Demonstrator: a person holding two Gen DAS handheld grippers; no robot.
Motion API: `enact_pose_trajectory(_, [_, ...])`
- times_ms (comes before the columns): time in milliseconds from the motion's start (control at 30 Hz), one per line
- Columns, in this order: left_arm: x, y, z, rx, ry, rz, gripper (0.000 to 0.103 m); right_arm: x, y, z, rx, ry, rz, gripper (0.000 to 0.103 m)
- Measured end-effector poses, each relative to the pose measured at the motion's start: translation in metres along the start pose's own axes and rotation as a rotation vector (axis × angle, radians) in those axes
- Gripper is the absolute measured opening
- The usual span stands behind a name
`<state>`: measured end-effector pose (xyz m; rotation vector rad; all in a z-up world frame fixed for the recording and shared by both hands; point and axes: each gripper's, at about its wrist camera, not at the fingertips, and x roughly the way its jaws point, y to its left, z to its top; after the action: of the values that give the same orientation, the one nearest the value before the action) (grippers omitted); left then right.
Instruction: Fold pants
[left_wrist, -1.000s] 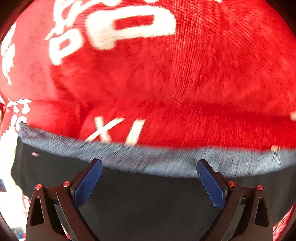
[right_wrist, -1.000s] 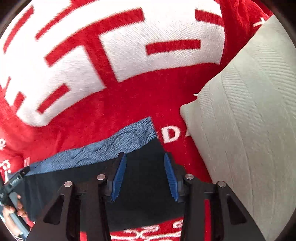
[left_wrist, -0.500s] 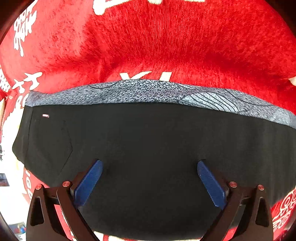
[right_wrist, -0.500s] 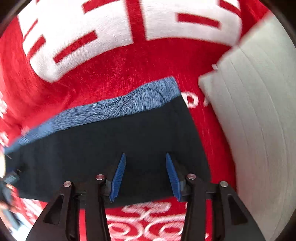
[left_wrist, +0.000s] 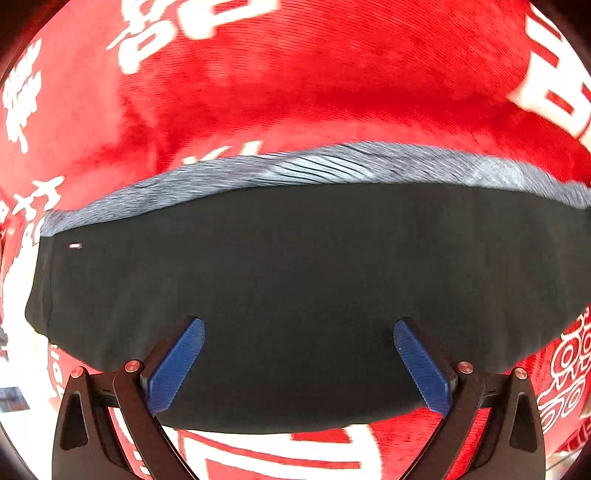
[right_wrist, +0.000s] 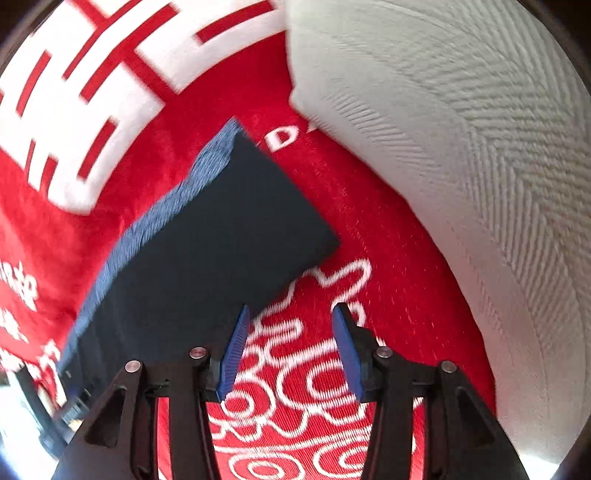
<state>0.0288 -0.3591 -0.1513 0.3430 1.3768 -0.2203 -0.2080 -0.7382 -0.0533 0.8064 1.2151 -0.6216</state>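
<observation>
Since the black folded pants with the grey waistband (left_wrist: 295, 288) lie flat on the red printed blanket (left_wrist: 295, 92), both grippers hang empty — left gripper (left_wrist: 298, 365) spread wide, right gripper (right_wrist: 291, 347) half-spread and closing on nothing, so next probably means grabbing an edge for another fold.

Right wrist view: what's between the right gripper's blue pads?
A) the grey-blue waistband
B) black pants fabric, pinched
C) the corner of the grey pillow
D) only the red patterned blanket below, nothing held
D. The right gripper has a clear gap between its pads, showing only the red blanket; the black pants lie up and left of it, unpinched, and the pillow sits off right.
</observation>
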Motion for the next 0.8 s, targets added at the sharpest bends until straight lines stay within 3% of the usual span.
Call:
enact_pose_trajectory(33, [0.001,-0.005,-0.001,0.008,0.004,-0.003,0.103,-0.001,-0.008,0.006,0.013,-0.008,0.006,0.044])
enact_pose_trajectory(67, [0.001,-0.008,-0.002,0.013,0.006,-0.003,0.103,0.003,-0.005,0.013,0.019,-0.01,0.016,0.027])
enact_pose_trajectory(133, [0.0,-0.013,-0.003,0.024,0.006,0.007,0.103,0.003,0.011,0.024,-0.034,-0.029,-0.006,0.011])
enact_pose_trajectory(267, [-0.004,-0.02,-0.006,0.016,0.004,0.007,0.103,-0.009,0.038,0.029,-0.205,-0.115,-0.079,0.009])
enact_pose_trajectory(333, [-0.003,-0.023,-0.009,0.013,0.012,0.004,0.103,0.01,0.03,0.03,-0.167,-0.041,-0.115,0.009])
enact_pose_trajectory(400, [-0.002,-0.021,-0.01,0.007,0.013,-0.005,0.103,0.016,0.017,0.027,-0.082,-0.013,-0.077,0.01])
enact_pose_trajectory(467, [-0.004,-0.019,-0.011,0.002,0.015,-0.009,0.103,0.006,0.014,0.022,-0.088,-0.011,-0.093,0.026])
enact_pose_trajectory(533, [-0.005,-0.014,-0.013,0.001,0.016,-0.011,0.103,-0.003,0.012,0.014,-0.105,-0.003,-0.128,0.036])
enact_pose_trajectory(600, [-0.01,-0.008,-0.015,-0.007,0.015,-0.013,0.103,-0.014,0.01,0.003,-0.125,0.002,-0.15,0.038])
enact_pose_trajectory(667, [-0.017,-0.001,-0.019,-0.016,0.011,-0.011,0.103,-0.017,0.017,-0.01,-0.142,0.004,-0.168,0.048])
enact_pose_trajectory(800, [-0.02,0.033,-0.015,-0.03,-0.015,0.01,0.103,-0.018,0.03,-0.036,-0.16,0.047,-0.14,0.051])
